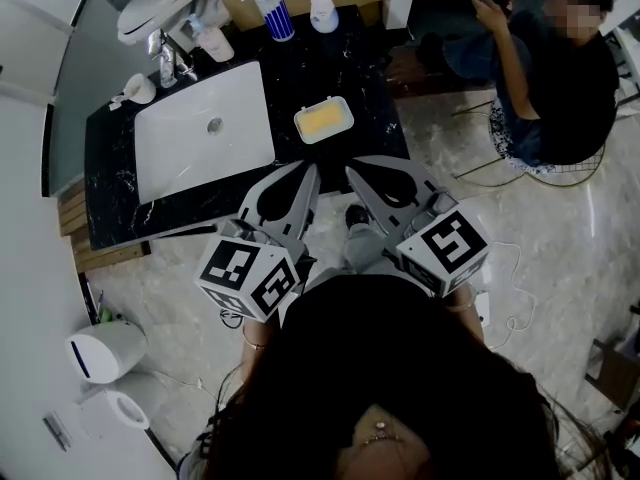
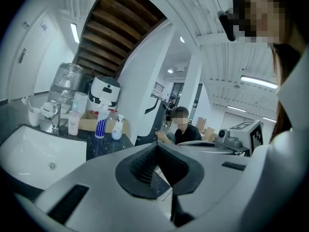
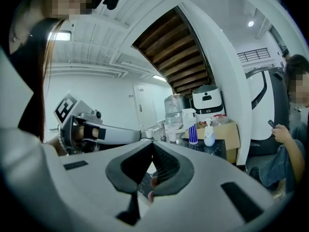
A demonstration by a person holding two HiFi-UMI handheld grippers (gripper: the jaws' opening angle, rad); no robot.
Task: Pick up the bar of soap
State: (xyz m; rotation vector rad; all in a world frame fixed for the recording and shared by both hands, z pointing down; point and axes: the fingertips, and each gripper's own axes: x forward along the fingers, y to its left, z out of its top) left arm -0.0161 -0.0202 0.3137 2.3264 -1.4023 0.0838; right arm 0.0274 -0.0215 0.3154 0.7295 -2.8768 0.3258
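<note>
The bar of soap (image 1: pixel 322 119) is yellow and lies in a white dish (image 1: pixel 345 108) on the black marble counter (image 1: pixel 330 63), right of the sink. Both grippers hover side by side at the counter's near edge, a short way in front of the dish. My left gripper (image 1: pixel 311 169) (image 2: pixel 155 145) is shut, its dark pads meeting at the tip with nothing between them. My right gripper (image 1: pixel 352 172) (image 3: pixel 152 143) is also shut and empty. In both gripper views the soap is hidden behind the jaws.
A white sink (image 1: pixel 205 128) with a faucet (image 1: pixel 165 63) fills the counter's left. A blue-striped spray bottle (image 1: pixel 272 8) and a pump bottle (image 1: pixel 322 8) stand at the back. A person (image 1: pixel 560 78) sits to the right. A white bin (image 1: pixel 105 351) stands on the floor at lower left.
</note>
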